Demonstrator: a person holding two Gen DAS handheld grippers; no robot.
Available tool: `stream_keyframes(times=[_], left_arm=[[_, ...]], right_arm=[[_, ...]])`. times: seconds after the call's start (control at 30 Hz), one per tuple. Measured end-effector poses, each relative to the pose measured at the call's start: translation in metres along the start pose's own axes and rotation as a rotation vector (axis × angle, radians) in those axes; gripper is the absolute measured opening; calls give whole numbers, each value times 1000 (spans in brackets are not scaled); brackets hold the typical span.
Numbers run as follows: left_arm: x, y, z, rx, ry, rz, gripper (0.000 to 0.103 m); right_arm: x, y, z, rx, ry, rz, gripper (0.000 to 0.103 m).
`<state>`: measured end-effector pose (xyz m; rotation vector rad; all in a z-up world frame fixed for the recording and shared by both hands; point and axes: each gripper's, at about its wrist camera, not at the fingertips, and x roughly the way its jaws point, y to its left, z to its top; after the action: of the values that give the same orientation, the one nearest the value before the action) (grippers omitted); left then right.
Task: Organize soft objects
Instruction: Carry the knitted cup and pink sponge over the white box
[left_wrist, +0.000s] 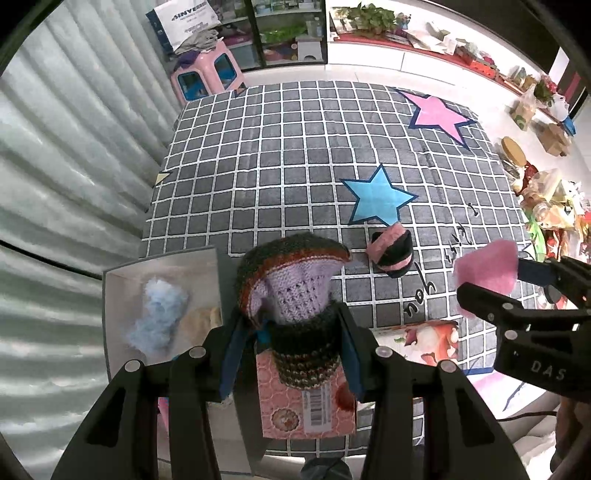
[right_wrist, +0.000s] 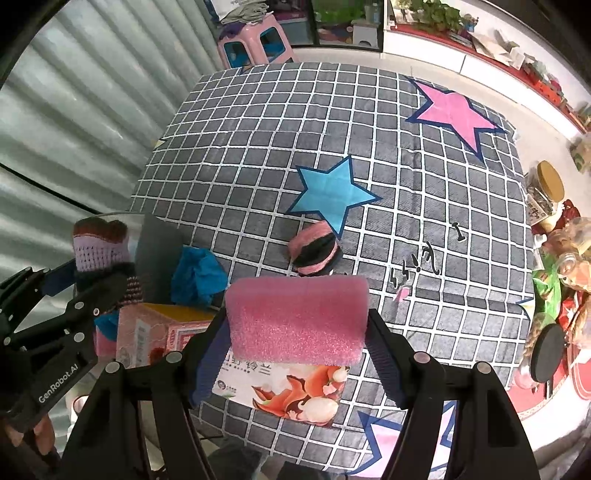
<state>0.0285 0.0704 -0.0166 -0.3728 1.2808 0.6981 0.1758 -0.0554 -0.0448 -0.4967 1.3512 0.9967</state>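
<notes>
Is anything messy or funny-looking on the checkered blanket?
One thing stands out: a small pink-and-black knitted piece lies loose and crumpled on the blanket, just below the blue star, while other soft things sit in the white box at the left. Nothing looks spilled or broken.

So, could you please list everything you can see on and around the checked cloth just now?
knitted sock: one, lilac, brown and dark, held in the left hand-held gripper.
foam block: one, pink, held in the right hand-held gripper.
rolled sock: one, pink and black, on the cloth near the blue star.
open box: one, white, left edge, with pale blue fluff inside.
pink carton: one, near edge.
flower-print box: one, near edge.
checked cloth: one, grey with stars.
left hand-held gripper: black.
right hand-held gripper: black.
</notes>
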Motion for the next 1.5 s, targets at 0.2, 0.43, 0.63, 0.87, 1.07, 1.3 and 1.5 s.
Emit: stream_keyframes(times=[0.2,0.43,0.63,0.87,1.07,1.3,1.5], left_arm=[[-7,4,-10,10,-10,-15,50],[-12,8,-23,19,-14,-29,50],[-18,12,-33,29,-24,-39,50],[-23,24,-45,19,-31,-39,50],[-27,39,-59,-3,-35,-35,50],[-29,62,-77,-51,-31,-25,50],[-28,87,-94,-109,-19,-12,50]], right_arm=[[-6,6,-11,-1,-4,-17,72],[-11,13,-21,2,-4,-30,72],[-15,21,-30,5,-7,-37,72],[-19,36,-42,0,-13,-40,72],[-19,56,-47,-23,-13,-32,72],[-16,86,-52,-71,-7,-13,72],[-12,116,-53,-131,2,1,72]])
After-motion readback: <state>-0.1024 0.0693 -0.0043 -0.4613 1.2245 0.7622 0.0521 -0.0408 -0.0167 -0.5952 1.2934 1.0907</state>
